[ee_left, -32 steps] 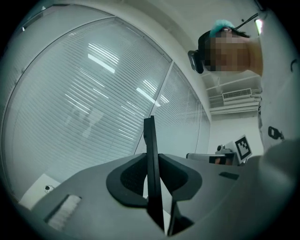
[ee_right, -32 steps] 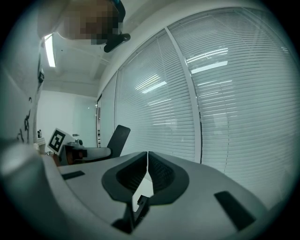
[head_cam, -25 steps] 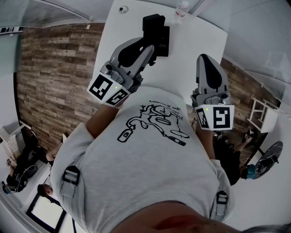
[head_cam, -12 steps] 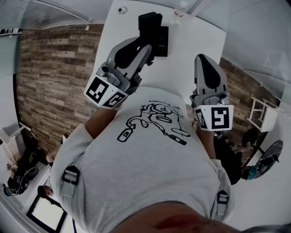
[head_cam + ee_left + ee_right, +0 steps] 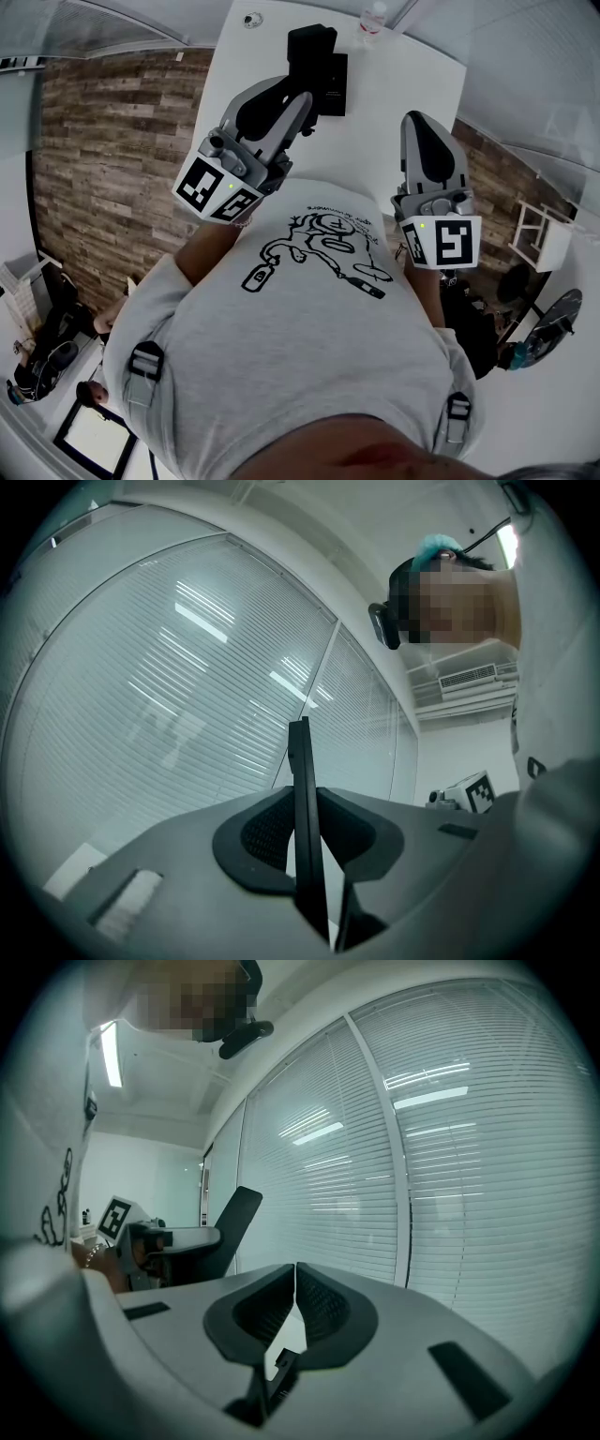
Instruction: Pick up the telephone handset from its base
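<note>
Left hand-held gripper (image 5: 306, 114) is clamping the telephone handset (image 5: 311, 49), lifted just beside its base (image 5: 337, 89) on the far surface (image 5: 412, 84). Right hand-held gripper (image 5: 424, 122) is sitting closed and empty. A bottle (image 5: 374, 17) is standing at the far edge.

Table (image 5: 403, 84) upper centre of head view, 1 telephone base (image 5: 334, 86) on it. Handset (image 5: 311, 42) at base's upper left, between left gripper (image 5: 305, 103) jaws. Bottle (image 5: 373, 17) at table's top edge. Right gripper (image 5: 422, 122) lower right of base, apart.

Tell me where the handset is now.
Head view, top centre: the handset is clamped in the left gripper, by its base on the white table.
</note>
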